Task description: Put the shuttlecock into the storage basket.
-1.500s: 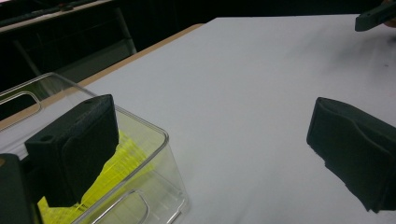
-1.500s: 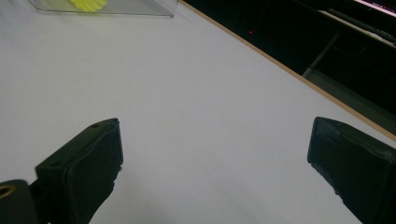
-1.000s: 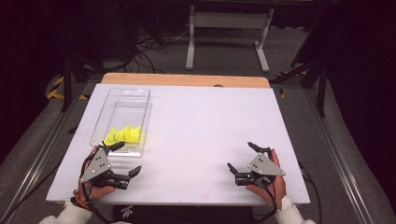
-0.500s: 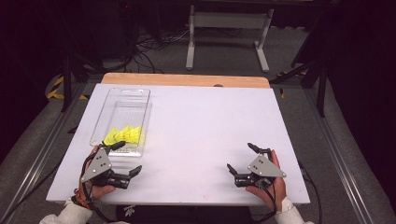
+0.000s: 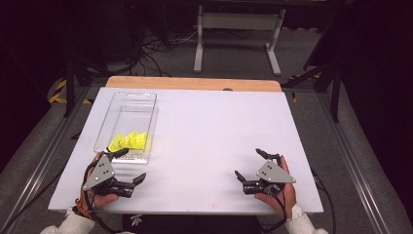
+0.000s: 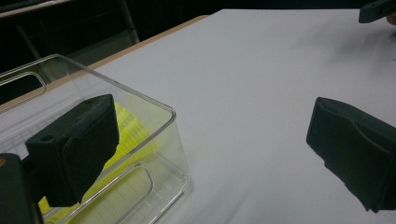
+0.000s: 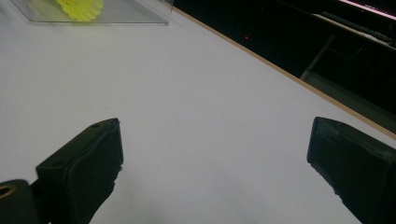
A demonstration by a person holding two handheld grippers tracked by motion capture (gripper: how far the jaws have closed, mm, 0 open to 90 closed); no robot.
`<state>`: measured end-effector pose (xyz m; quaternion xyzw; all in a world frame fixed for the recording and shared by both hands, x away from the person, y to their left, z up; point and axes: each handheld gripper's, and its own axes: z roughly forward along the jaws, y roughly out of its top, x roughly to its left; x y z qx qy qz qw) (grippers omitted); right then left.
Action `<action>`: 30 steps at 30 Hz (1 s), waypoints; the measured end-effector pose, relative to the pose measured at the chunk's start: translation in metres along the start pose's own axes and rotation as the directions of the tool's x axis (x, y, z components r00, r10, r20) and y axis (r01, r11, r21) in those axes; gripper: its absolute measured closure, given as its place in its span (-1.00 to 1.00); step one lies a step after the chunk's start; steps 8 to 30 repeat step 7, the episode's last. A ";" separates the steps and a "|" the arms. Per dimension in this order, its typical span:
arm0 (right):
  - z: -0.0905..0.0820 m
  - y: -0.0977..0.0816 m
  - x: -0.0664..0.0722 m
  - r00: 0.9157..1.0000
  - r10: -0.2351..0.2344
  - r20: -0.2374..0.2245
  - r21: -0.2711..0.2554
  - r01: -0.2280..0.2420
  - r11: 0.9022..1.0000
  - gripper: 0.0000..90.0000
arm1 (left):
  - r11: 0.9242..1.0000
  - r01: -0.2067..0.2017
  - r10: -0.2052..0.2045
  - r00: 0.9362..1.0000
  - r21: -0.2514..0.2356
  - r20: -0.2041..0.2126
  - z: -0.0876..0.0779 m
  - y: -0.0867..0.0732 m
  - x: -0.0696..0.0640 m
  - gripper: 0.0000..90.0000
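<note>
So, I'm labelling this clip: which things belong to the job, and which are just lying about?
In the job:
- clear plastic bin, beside the left gripper
- yellow shuttlecocks inside the bin
- right gripper, open, resting apart on the white table

Lying about:
- grey metal stand on the floor behind the table
- cables on the floor
</note>
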<state>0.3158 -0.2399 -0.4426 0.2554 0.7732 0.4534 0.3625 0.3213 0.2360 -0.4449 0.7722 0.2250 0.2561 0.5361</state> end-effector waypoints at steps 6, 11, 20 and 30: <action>0.002 0.000 -0.001 1.000 0.000 -0.001 0.006 0.000 1.000 -0.90 | 1.000 0.003 -0.003 1.000 0.006 -0.015 -0.001 -0.001 0.000 -0.93; 0.003 0.000 -0.001 1.000 0.004 -0.005 0.003 -0.004 1.000 -0.90 | 1.000 0.007 -0.007 1.000 0.009 -0.018 -0.001 -0.001 0.001 -0.92; 0.003 0.000 -0.001 1.000 0.004 -0.005 0.003 -0.004 1.000 -0.90 | 1.000 0.007 -0.007 1.000 0.009 -0.018 -0.001 -0.001 0.001 -0.92; 0.003 0.000 -0.001 1.000 0.004 -0.005 0.003 -0.004 1.000 -0.90 | 1.000 0.007 -0.007 1.000 0.009 -0.018 -0.001 -0.001 0.001 -0.92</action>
